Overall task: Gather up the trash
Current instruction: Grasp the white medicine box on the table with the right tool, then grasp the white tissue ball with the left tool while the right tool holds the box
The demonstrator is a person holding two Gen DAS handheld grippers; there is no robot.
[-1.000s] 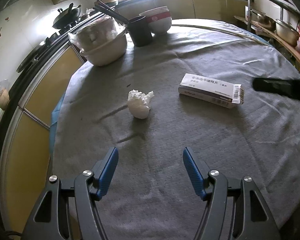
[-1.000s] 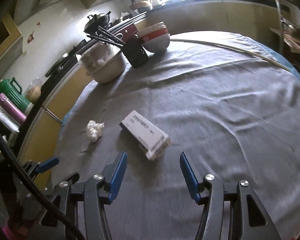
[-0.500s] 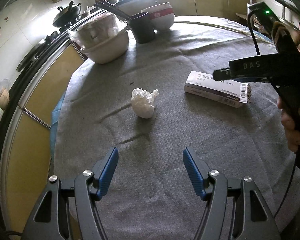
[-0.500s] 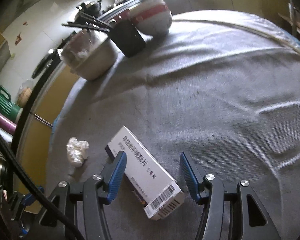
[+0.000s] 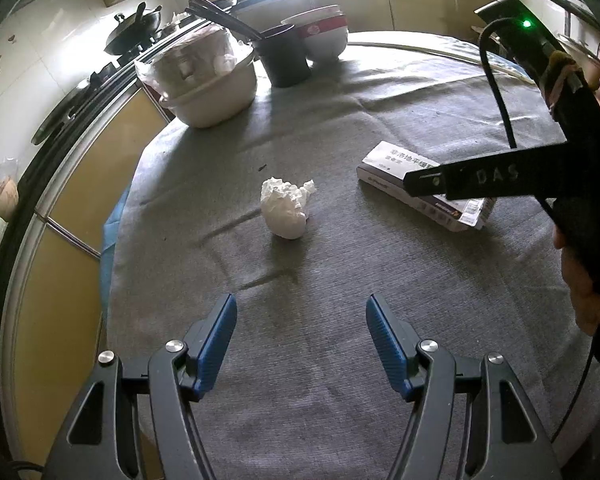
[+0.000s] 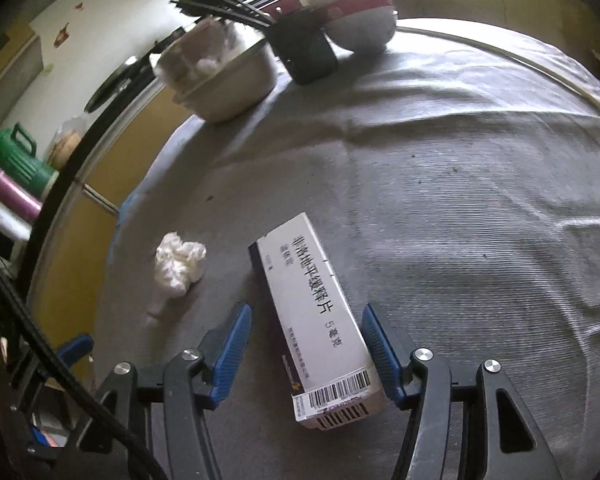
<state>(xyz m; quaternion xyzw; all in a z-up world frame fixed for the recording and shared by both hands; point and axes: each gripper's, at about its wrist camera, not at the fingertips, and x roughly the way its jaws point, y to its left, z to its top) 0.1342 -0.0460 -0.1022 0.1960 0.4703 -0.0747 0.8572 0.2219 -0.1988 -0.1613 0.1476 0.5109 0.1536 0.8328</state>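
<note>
A white medicine box (image 6: pixel 316 304) lies flat on the grey tablecloth (image 6: pixel 460 240). My right gripper (image 6: pixel 306 320) straddles the box's near half with its jaws open. The right pad stands close beside the box's edge, and a gap shows at the left pad. A crumpled white tissue (image 6: pixel 178 264) lies to the left of the box. In the left wrist view the tissue (image 5: pixel 286 210) rests ahead of my left gripper (image 5: pixel 300 312), which hovers open with nothing between its fingers. The right gripper's black housing (image 5: pixel 500 176) covers part of the box (image 5: pixel 388 164).
At the table's far left stands a beige basin lined with a plastic bag (image 5: pixel 208 80), holding white scraps. Next to it are a black cup with chopsticks (image 5: pixel 284 60) and stacked red-and-white bowls (image 5: pixel 324 36). A person's hand (image 5: pixel 580 280) grips the right tool. Cabinets ring the table.
The right gripper has come forward and down over the medicine box, which now lies between its jaws. The left gripper and the tissue have stayed where they were.
</note>
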